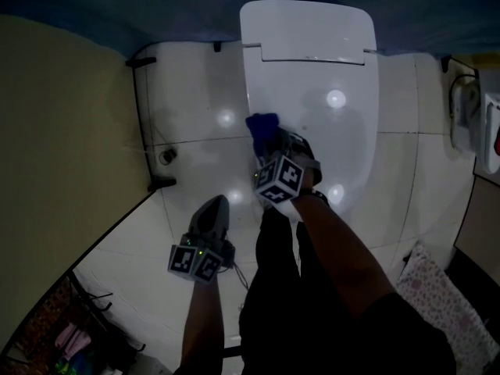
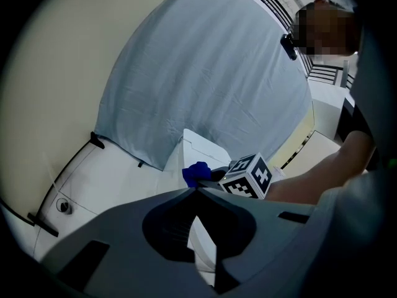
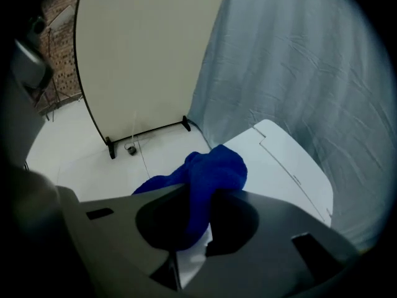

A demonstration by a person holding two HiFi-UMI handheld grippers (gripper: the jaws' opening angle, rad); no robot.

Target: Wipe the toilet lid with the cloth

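Cloth [image 3: 214, 172] looks soft and light, so I judge it will drape and drag easily. My right gripper [image 3: 198, 194] pinches its bunched middle, over the toilet lid [image 1: 312, 100] near the lid's left rim. My left gripper [image 2: 197, 189] hangs closed on nothing, off to the side. Most of the lid ahead lies bare for sweeping.

The floor [image 1: 195, 100] is white shiny tile with round spots of light [image 1: 226, 118] on it. A tan board [image 1: 55, 131] stands on the left. A pale blue sheet [image 2: 205, 73] hangs at the back. A patterned mat [image 1: 441, 295] lies at the right.
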